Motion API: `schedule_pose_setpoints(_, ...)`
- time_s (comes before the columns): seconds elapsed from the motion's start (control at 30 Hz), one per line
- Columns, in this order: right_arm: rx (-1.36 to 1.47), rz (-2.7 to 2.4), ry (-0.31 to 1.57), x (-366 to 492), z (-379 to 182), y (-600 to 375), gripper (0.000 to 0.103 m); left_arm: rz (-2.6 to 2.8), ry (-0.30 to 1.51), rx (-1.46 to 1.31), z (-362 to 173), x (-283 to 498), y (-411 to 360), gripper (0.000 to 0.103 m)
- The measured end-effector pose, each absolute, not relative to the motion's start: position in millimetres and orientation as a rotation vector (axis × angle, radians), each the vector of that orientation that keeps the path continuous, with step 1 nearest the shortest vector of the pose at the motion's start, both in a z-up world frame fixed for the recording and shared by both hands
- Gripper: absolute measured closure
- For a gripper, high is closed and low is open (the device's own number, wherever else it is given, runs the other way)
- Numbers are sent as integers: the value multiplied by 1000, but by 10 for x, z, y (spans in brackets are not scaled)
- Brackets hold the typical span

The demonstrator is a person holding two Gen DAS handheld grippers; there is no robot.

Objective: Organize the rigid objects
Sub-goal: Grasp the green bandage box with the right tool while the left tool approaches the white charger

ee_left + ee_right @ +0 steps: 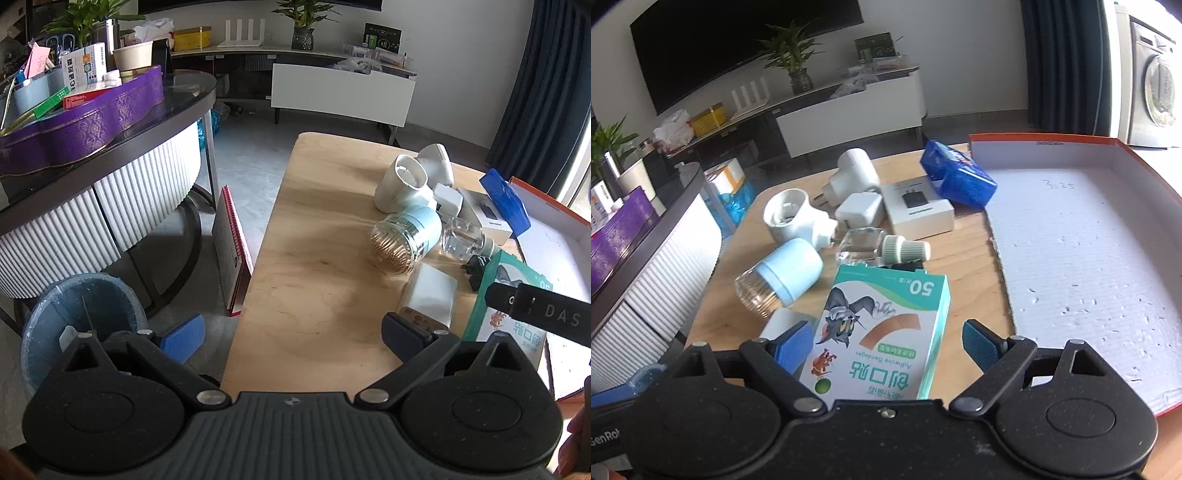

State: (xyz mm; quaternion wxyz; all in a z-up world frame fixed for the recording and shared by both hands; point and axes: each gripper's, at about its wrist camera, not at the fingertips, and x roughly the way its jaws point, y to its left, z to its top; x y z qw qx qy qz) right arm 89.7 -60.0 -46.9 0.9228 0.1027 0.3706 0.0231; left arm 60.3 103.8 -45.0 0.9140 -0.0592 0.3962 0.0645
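The bandage box (882,332) lies flat on the wooden table (967,280) in the lower middle of the right wrist view; it is a white carton with teal edges, a cartoon cat and mouse, a picture of a tan plaster strip, the words "Adhesive Bandages" and a large "50", all printed upside down from this camera; it sits between the spread fingers of the right gripper (886,345), whose left blue pad is just beside or against the box edge while the right pad stands clear of it, so the fingers are wide apart and not clamped on it.

Above the box, in the centre of that frame, lie a clear glass bottle (864,245) with a ribbed white cap, a pale blue jar (783,278) on its side, white plug adapters (798,218), a white charger box (919,212) and a blue packet (956,177); the right half of the frame holds an open orange-rimmed tray (1089,258) with a white foam floor.

In the left wrist view the left gripper (293,332) hangs spread wide over bare table with nothing between its pads; the bandage box shows at the lower right edge of that frame, partly behind a black strap (539,310).
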Motion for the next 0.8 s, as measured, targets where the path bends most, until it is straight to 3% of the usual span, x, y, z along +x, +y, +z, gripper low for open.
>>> schedule_pose_setpoints(0.3, 172, 62, 845, 995, -627, -514, 2, 94, 808, -102, -464, 678, 917, 0)
schedule_pose_setpoints(0.37, 178, 84, 850, 1011, -621, -574, 12, 70, 803, -94, -467, 714, 852, 0)
schedule_pose_setpoints(0.43, 155, 98, 844, 1012, -603, -621, 15, 48, 796, -81, -474, 745, 784, 0)
schedule_pose_setpoints(0.8, 113, 125, 731, 740, -338, -1096, 16, -57, 774, -9, -570, 935, 393, 3)
